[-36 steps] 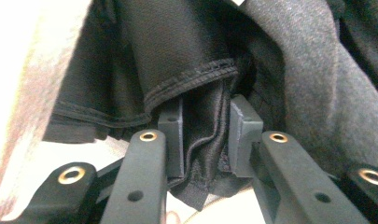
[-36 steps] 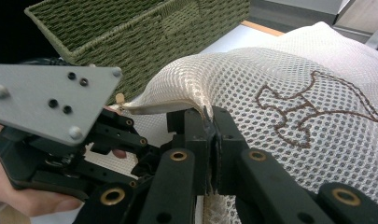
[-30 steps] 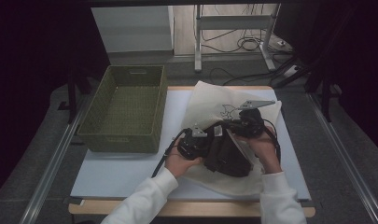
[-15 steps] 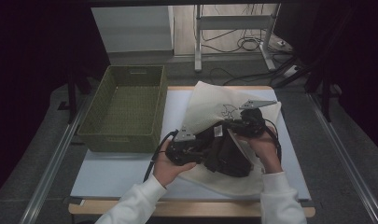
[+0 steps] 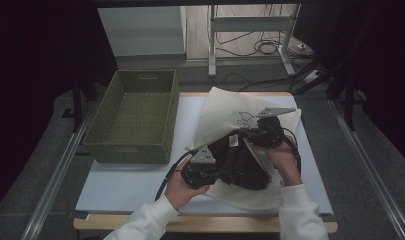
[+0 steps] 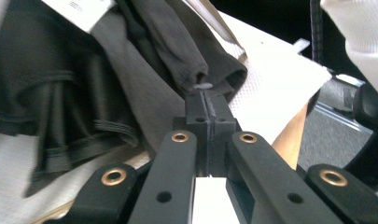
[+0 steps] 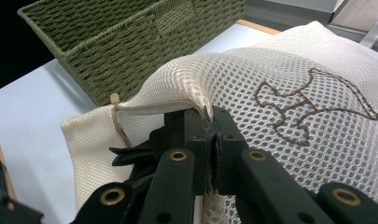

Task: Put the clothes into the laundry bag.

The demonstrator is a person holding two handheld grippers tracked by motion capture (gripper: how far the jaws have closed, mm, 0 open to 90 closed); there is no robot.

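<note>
The high view is dim, its edges falling to near black, with soft light on the white table [image 5: 140,180]. Both gripper views are brighter. The left gripper view is blurred on the dark cloth [image 6: 60,93] and overexposed at the upper right. The right gripper view renders the mesh bag [image 7: 280,65] sharply.

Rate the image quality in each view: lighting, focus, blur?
High view: dim, surroundings nearly black, the white table and mesh bag readable. Left gripper view: bright, the dark garment up close looks soft, white areas at right wash out. Right gripper view: evenly lit, mesh weave and green basket crisp, no motion blur.
</note>
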